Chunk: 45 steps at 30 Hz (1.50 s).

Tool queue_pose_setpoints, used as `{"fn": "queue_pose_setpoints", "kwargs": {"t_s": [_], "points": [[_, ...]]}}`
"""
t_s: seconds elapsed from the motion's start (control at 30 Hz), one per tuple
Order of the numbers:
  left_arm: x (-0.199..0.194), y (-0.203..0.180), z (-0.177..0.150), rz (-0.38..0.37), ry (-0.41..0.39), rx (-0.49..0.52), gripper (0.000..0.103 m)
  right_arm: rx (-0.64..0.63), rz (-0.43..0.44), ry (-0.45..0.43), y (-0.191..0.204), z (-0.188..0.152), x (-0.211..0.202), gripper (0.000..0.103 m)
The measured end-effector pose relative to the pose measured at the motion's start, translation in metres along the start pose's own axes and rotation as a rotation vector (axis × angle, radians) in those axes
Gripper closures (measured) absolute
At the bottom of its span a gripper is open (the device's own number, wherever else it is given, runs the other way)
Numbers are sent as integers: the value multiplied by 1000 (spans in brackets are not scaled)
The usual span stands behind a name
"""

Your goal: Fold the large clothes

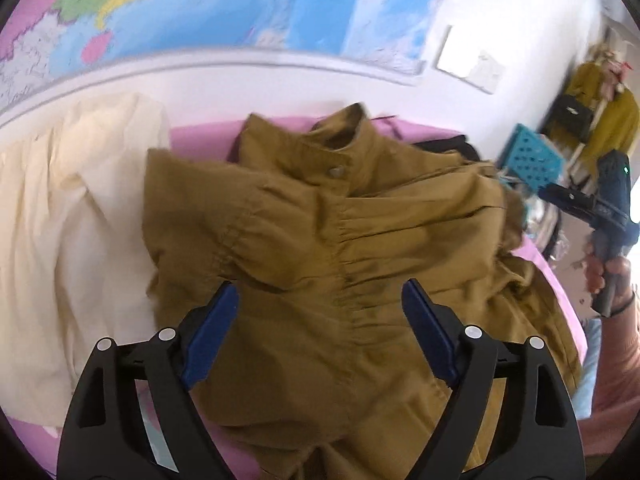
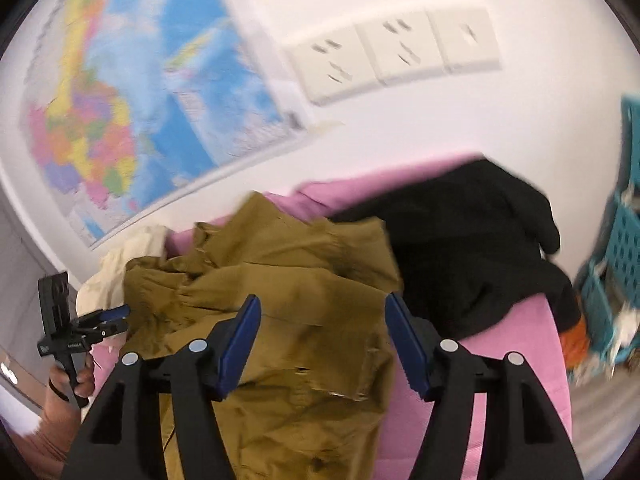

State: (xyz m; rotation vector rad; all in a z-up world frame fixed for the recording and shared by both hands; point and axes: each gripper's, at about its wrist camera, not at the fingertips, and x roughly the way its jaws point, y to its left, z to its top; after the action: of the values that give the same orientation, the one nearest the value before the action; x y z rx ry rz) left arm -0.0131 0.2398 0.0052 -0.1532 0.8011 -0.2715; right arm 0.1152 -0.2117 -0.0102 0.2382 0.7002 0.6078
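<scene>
A lived-in home room is shown: a colourful wall map, wall sockets, a pink-covered bed strewn with clothes, and teal storage crates.

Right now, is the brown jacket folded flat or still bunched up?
Bunched up, not neatly folded. The brown jacket lies in a rumpled heap on the pink bedsheet, collar raised, cloth creased and overlapping unevenly.

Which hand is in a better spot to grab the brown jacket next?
Probably the left. The left hand-held gripper is open right over the middle of the brown jacket. The right hand-held gripper, also open, sits at the jacket's edge, half over the pink sheet.
</scene>
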Motion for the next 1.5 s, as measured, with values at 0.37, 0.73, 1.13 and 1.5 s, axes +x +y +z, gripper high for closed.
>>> {"fn": "queue_pose_setpoints", "kwargs": {"t_s": [0.37,0.73,1.13,1.5], "points": [[66,-7,-12,20,145,3,31,-220,-96,231,42,3,125,53],[46,-11,-12,28,92,51,28,-216,-2,147,64,13,65,40],[58,-7,-19,35,129,46,28,-309,-82,348,72,-22,128,42],[18,-3,-29,6,51,10,24,-227,-26,254,78,7,118,36]]}}
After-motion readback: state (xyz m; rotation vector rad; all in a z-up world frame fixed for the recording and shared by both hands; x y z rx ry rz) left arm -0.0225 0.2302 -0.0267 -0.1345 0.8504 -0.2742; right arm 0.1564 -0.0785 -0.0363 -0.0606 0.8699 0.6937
